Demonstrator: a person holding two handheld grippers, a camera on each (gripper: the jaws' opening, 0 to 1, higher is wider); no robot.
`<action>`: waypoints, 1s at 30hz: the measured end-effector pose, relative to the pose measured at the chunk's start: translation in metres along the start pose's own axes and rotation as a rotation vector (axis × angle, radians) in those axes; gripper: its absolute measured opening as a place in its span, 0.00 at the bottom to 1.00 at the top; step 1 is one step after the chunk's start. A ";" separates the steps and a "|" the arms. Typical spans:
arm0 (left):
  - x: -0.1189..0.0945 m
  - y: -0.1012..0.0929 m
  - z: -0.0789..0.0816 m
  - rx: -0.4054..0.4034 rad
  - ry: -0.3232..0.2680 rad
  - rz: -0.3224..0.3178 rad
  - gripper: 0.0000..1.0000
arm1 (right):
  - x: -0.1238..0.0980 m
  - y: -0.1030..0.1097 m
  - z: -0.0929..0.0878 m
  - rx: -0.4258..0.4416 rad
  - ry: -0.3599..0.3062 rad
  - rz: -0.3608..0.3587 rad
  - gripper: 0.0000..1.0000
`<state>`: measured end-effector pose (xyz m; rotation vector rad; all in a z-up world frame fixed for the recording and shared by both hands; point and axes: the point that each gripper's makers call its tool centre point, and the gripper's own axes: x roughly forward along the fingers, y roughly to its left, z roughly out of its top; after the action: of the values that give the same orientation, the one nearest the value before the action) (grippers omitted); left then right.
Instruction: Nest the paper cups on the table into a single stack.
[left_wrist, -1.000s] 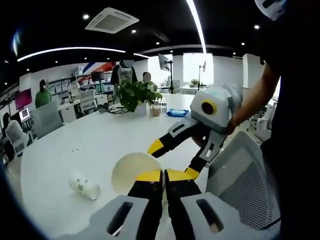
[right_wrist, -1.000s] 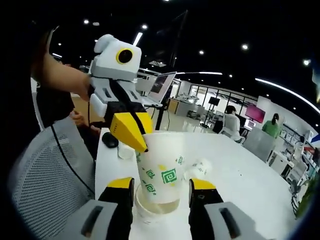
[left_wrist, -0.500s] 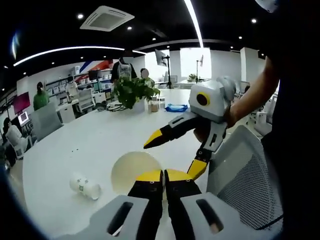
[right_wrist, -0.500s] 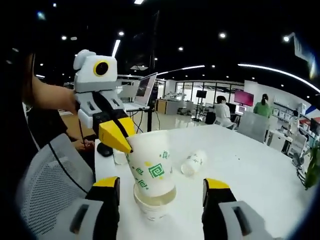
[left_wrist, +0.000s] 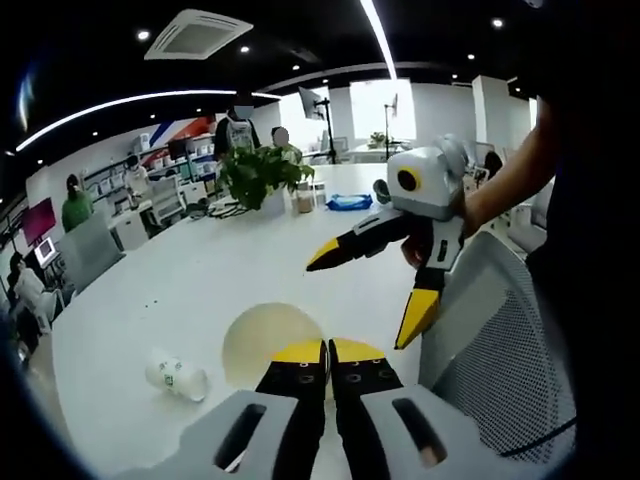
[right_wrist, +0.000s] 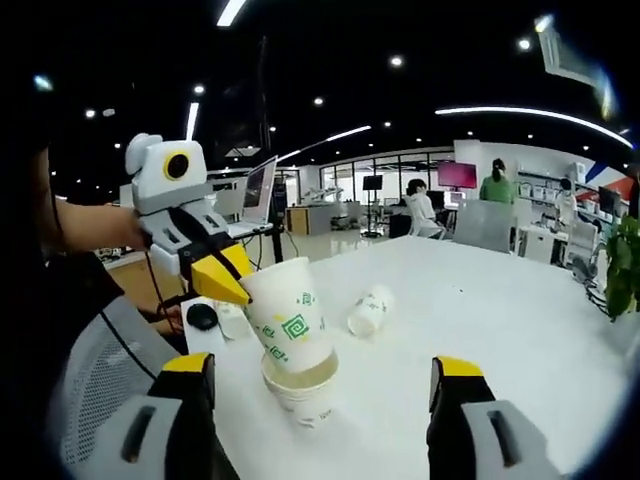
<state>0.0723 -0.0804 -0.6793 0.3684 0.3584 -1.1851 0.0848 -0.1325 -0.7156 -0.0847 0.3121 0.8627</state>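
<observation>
The left gripper (right_wrist: 222, 283), pinching the tilted paper cup's (right_wrist: 290, 327) rim above the stack (right_wrist: 300, 392), may topple it; the right gripper (right_wrist: 325, 395) gapes.

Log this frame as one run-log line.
left tool: shut on top cup rim, cup tilted in stack | right tool: open, apart | loose cup: on its side on table

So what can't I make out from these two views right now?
- Left gripper view: the held cup shows as a pale disc; the left claw covers its near rim.
- Right gripper view: number of cups in the stack unclear.
- Lying cup: print too small.
</observation>
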 end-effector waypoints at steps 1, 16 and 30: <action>0.001 0.001 -0.002 0.008 0.007 -0.004 0.00 | -0.002 -0.002 -0.001 0.002 -0.001 -0.008 0.94; 0.015 -0.004 -0.015 0.132 0.127 -0.062 0.00 | -0.019 -0.010 -0.035 0.016 0.118 -0.046 1.00; 0.035 -0.008 -0.032 0.179 0.238 -0.129 0.00 | -0.024 -0.016 -0.043 0.028 0.134 -0.097 0.99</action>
<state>0.0741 -0.0975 -0.7242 0.6528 0.4894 -1.3066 0.0721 -0.1691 -0.7505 -0.1311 0.4420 0.7579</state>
